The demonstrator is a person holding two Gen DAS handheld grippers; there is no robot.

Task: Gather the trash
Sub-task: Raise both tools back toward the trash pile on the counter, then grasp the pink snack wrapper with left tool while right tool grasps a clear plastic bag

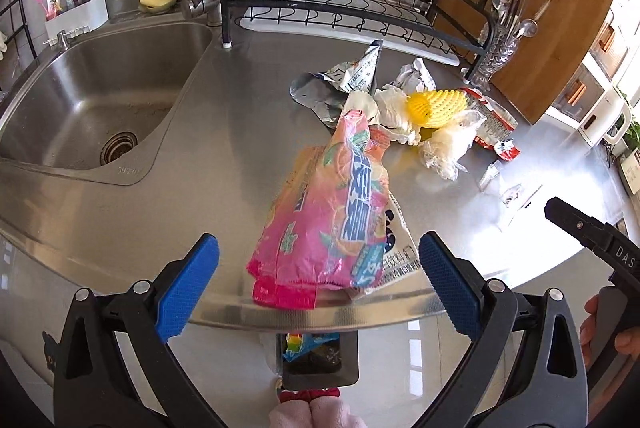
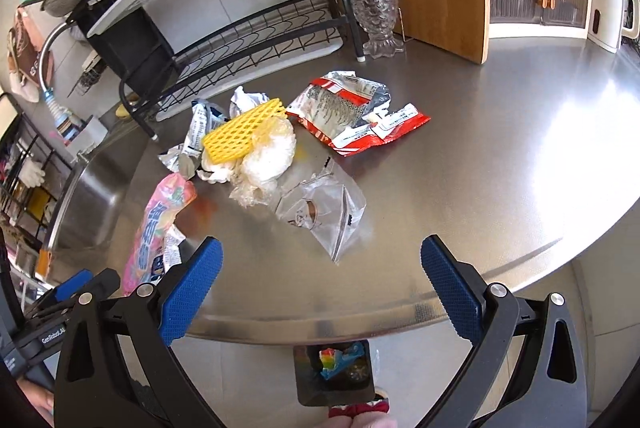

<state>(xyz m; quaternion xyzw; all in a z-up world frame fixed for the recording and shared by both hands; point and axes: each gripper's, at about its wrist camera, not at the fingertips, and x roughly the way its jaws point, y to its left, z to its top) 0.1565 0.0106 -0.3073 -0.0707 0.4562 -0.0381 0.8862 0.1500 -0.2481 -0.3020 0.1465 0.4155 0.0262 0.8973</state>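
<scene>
Right now the pink wrapper [image 1: 324,212] lies at the tabletop [image 1: 224,132] edge, long axis running away from the wide-spread left tool [image 1: 319,280], directly ahead; the right tool [image 2: 321,284], equally wide, sits farther off.

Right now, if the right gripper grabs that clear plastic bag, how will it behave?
The clear plastic bag looks thin and crumpled, so probably floppy and very light. Lying flat on the smooth steel counter, it may slide rather than lift cleanly.

Both wrist views: low at counter [image 1: 224,132] front edge, facing the rear wall; left one nearer sink [image 1: 96,100]. Shared: trash pile [image 2: 256,144].
</scene>
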